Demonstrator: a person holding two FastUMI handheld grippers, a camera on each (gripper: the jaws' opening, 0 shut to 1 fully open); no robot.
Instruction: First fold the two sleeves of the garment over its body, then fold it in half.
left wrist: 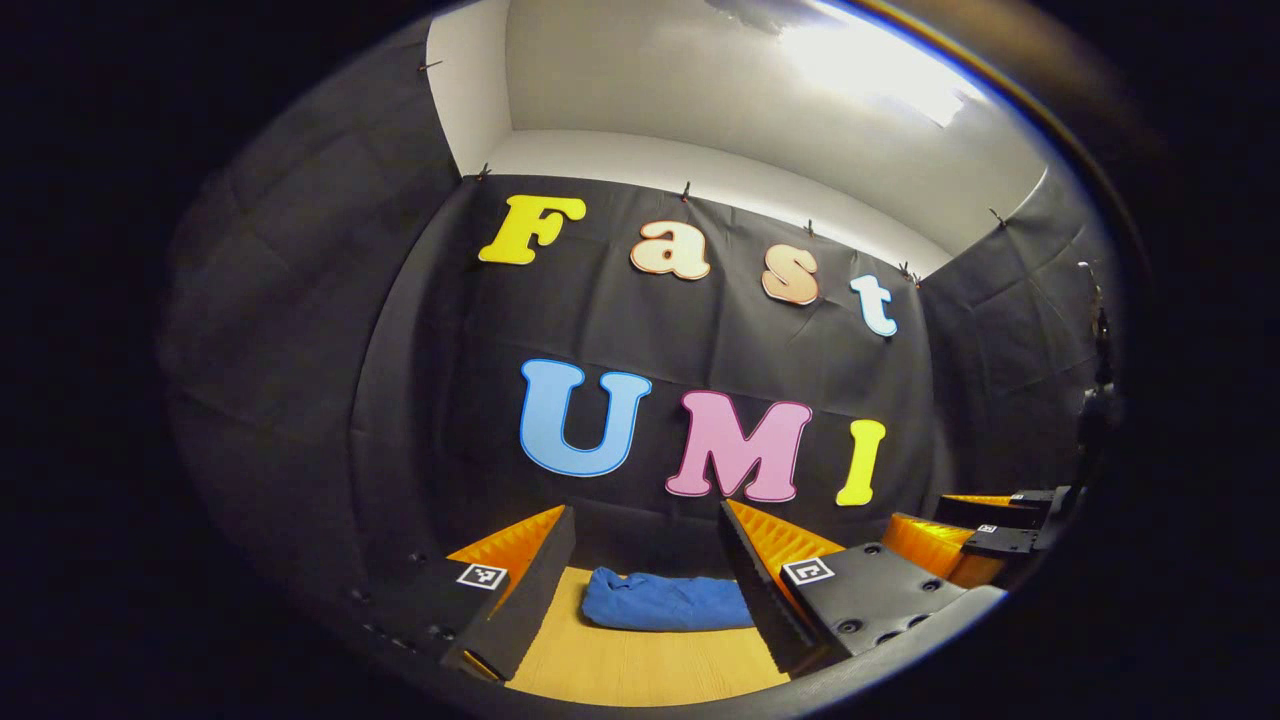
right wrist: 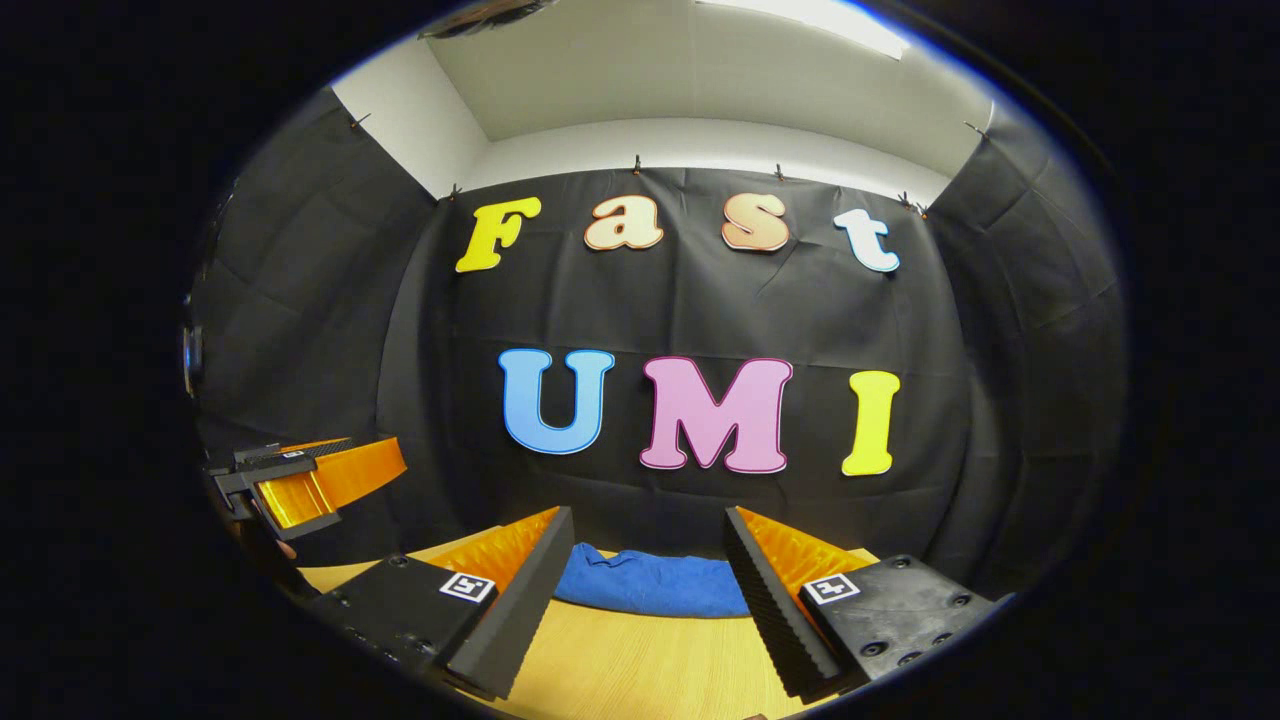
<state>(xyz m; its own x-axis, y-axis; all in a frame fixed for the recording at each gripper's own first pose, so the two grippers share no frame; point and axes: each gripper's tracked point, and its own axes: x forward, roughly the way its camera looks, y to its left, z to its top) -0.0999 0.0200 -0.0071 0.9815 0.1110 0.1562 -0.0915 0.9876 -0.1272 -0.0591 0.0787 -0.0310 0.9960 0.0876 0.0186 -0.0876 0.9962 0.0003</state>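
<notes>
A blue garment (left wrist: pixel 665 602) lies bunched on the wooden table (left wrist: pixel 640 665) at the foot of the back wall. In the left gripper view my left gripper (left wrist: pixel 645 570) hangs open above the table, short of the garment, with nothing between its fingers. In the right gripper view the garment (right wrist: pixel 648 582) lies ahead between my right gripper's fingers, and that right gripper (right wrist: pixel 648 565) is also open and holds nothing. The right gripper (left wrist: pixel 985 530) shows at the far right of the left gripper view, and the left gripper (right wrist: pixel 300 485) at the far left of the right gripper view.
Black cloth walls close in the table at the back and both sides. Bare wooden tabletop (right wrist: pixel 640 670) lies between the grippers and the garment. A hand (right wrist: pixel 265 555) holds the left gripper at the left edge.
</notes>
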